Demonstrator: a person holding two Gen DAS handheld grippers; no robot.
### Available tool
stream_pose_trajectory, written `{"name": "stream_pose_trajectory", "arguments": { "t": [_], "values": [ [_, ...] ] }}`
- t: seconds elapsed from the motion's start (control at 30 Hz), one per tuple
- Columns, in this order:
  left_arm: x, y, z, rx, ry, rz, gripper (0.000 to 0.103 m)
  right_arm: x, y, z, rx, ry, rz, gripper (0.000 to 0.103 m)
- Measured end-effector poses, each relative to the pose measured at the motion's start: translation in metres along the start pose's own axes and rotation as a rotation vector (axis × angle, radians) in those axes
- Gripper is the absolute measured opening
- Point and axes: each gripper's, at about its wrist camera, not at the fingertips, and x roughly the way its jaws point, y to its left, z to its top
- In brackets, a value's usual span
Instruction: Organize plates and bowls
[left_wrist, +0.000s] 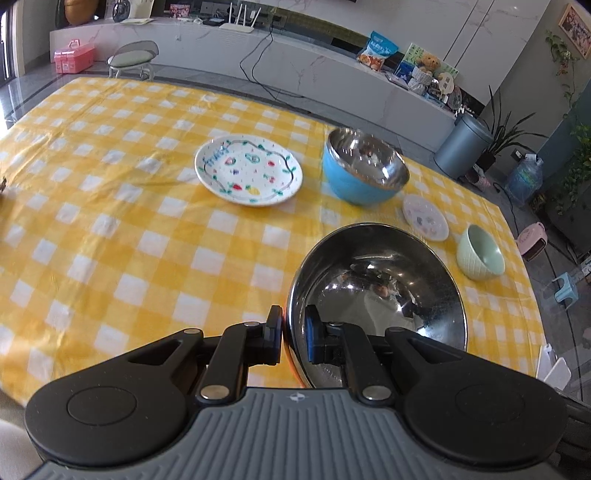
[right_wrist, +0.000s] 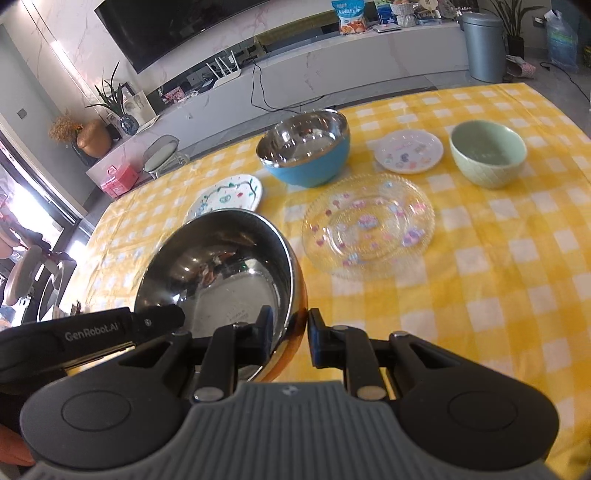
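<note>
A steel bowl (left_wrist: 380, 288) with an orange outside is held over the yellow checked tablecloth (left_wrist: 110, 221) by both grippers. My left gripper (left_wrist: 293, 321) is shut on its left rim, one pad inside and one outside. My right gripper (right_wrist: 290, 321) is shut on the right rim of the same bowl (right_wrist: 221, 266). The left gripper's black body shows at the bowl's left edge in the right wrist view. Beyond lie a white painted plate (left_wrist: 248, 169), a blue bowl with a steel lining (left_wrist: 364, 166), a small pink plate (left_wrist: 424, 218) and a green bowl (left_wrist: 480, 253).
A clear glass plate (right_wrist: 369, 225) with flower prints lies just right of the held bowl. The table's far edge runs behind the blue bowl (right_wrist: 306, 147). Past it are a stool (right_wrist: 160, 153), a low white cabinet and a grey bin (right_wrist: 484, 44).
</note>
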Motion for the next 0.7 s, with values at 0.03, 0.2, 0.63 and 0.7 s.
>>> {"name": "stream_pose_trajectory", "arguments": {
  "t": [0.03,0.2,0.63,0.7],
  "values": [
    [-0.001,-0.001,-0.005,0.001,0.01,0.0,0.013,-0.002,-0.002,-0.004,0.006,0.003,-0.001,0.018],
    [0.002,-0.002,-0.022,-0.002,0.054,0.014,0.013,-0.006,-0.012,-0.022,0.019,0.04,-0.007,0.018],
    [0.024,0.007,-0.035,-0.037,0.107,0.067,0.013,0.016,-0.02,-0.036,0.032,0.119,-0.011,0.018],
    [0.026,0.009,-0.033,-0.041,0.107,0.069,0.013,0.019,-0.021,-0.035,0.041,0.123,-0.008,0.019]
  ]
}}
